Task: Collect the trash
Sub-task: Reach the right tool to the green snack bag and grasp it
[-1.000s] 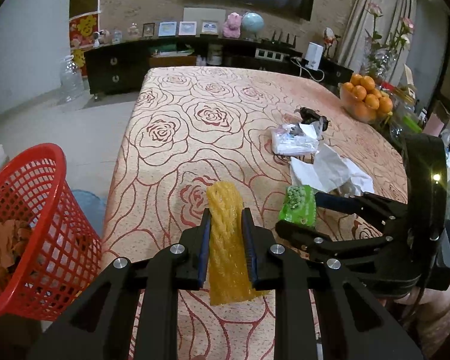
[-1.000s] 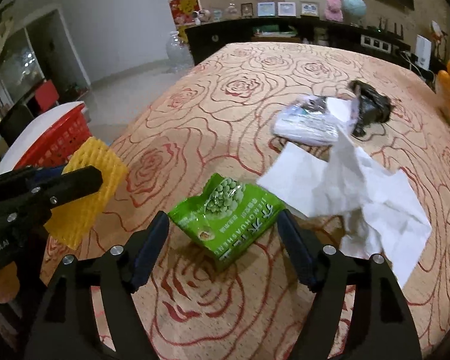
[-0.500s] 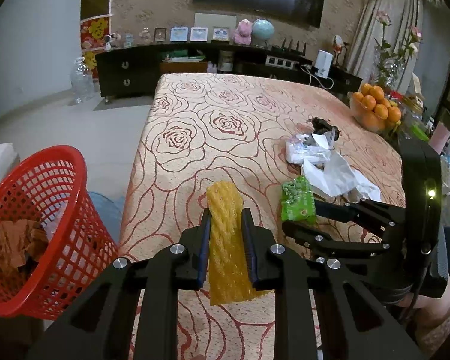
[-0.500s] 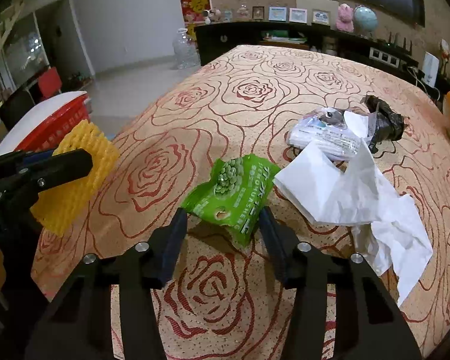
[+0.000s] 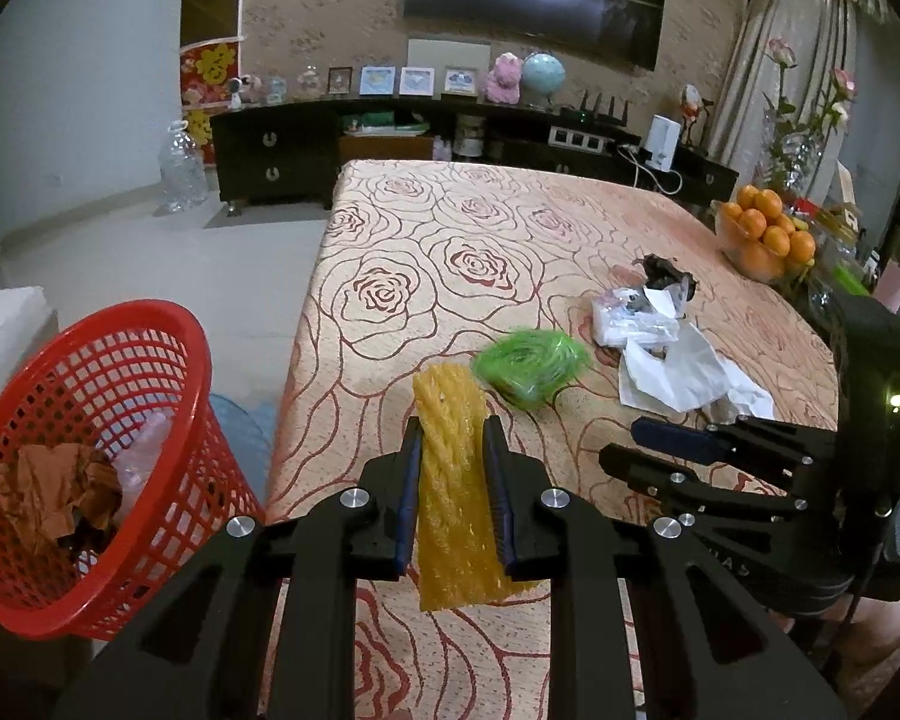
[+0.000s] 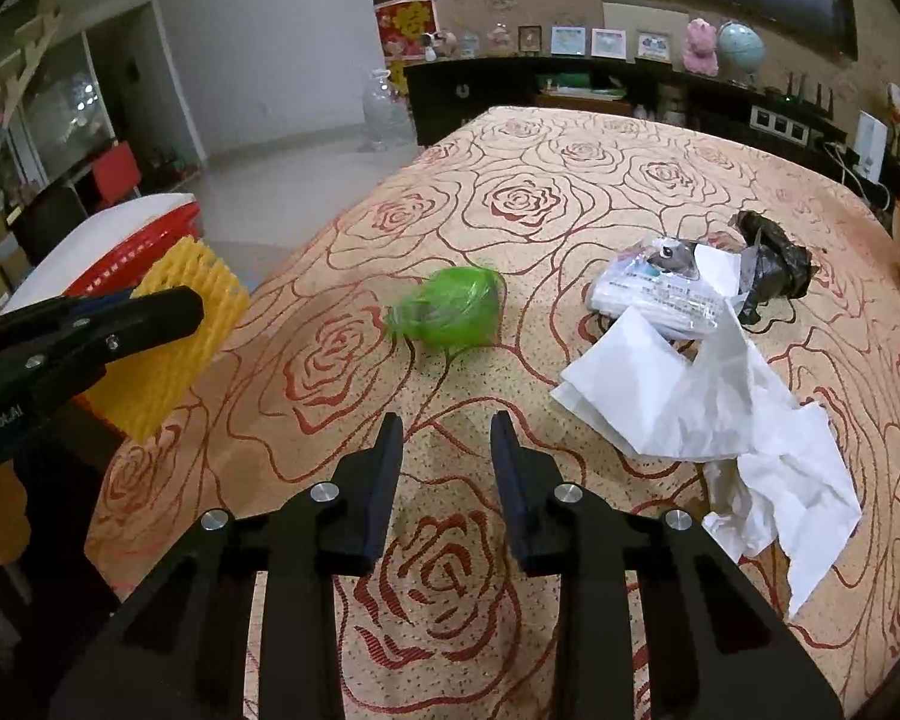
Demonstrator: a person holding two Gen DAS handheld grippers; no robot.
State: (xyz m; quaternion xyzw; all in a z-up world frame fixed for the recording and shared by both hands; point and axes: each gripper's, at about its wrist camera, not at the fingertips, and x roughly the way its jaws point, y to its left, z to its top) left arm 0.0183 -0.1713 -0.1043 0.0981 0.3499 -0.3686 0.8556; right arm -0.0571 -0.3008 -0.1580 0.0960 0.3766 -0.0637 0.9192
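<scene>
Yellow foam net [image 5: 450,480] pinched in left gripper [image 5: 450,456], held over counter [image 5: 450,252] edge, red basket [image 5: 90,420] down to its left. Right gripper [image 6: 444,444] partly spread, holding nothing. Green packet [image 6: 450,309] motion-blurred ahead of it, clear of its fingers. White paper [image 6: 690,396] lies on counter, right.

left claw [image 5: 453,438] gripping yellow foam net [image 5: 453,516]

My black fingers [image 5: 498,468] pinch a yellow net [image 5: 453,498]. Beside the rose-patterned peach cloth [image 5: 450,252]: a red basket [image 5: 90,456]. On it: a green packet [image 6: 450,309], white paper [image 6: 708,402].
</scene>
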